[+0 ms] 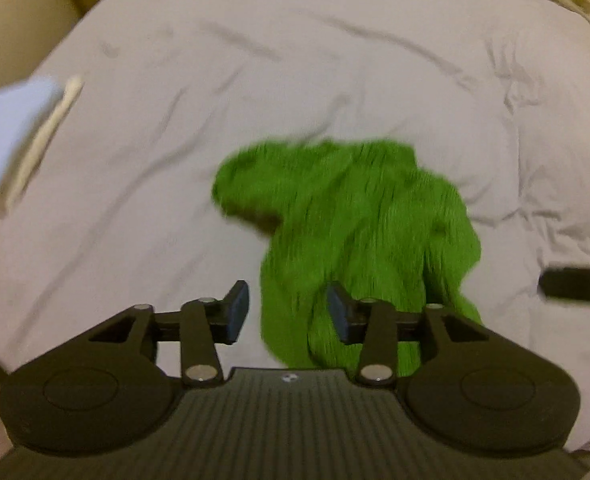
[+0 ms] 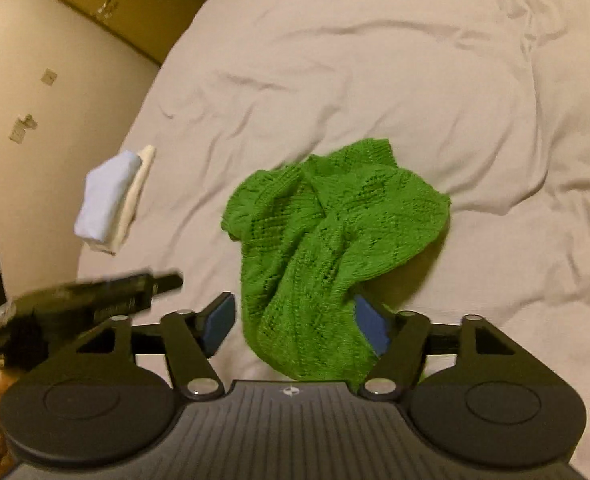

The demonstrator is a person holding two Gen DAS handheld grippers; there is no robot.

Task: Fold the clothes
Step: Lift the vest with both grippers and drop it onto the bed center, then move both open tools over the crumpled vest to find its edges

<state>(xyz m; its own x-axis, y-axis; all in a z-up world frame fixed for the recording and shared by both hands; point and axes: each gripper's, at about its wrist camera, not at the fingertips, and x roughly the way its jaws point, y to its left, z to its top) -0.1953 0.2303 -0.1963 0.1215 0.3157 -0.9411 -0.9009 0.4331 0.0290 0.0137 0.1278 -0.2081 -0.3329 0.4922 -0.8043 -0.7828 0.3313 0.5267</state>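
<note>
Loosely bunched green open-knit sweater point(image 2: 327, 248) on white bedding point(image 2: 375, 60), left gripper point(image 1: 288, 312) and right gripper point(image 2: 295, 322) both spread wide

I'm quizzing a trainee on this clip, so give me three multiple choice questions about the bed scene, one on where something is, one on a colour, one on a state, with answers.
1. Where does the folded stack lie?
A. Near the bed's edge, apart from the sweater
B. On top of the sweater
C. On the floor

2. What colour is the knit sweater?
A. Red
B. Green
C. Black

3. How does the sweater lie on the bed cover?
A. Neatly folded
B. Spread flat
C. Crumpled in a heap

Answers: 1 A, bare cover separates them in the right wrist view. 2 B, it is bright green in both views. 3 C, it is bunched and creased, and the left gripper and right gripper both stand open near it.
</note>
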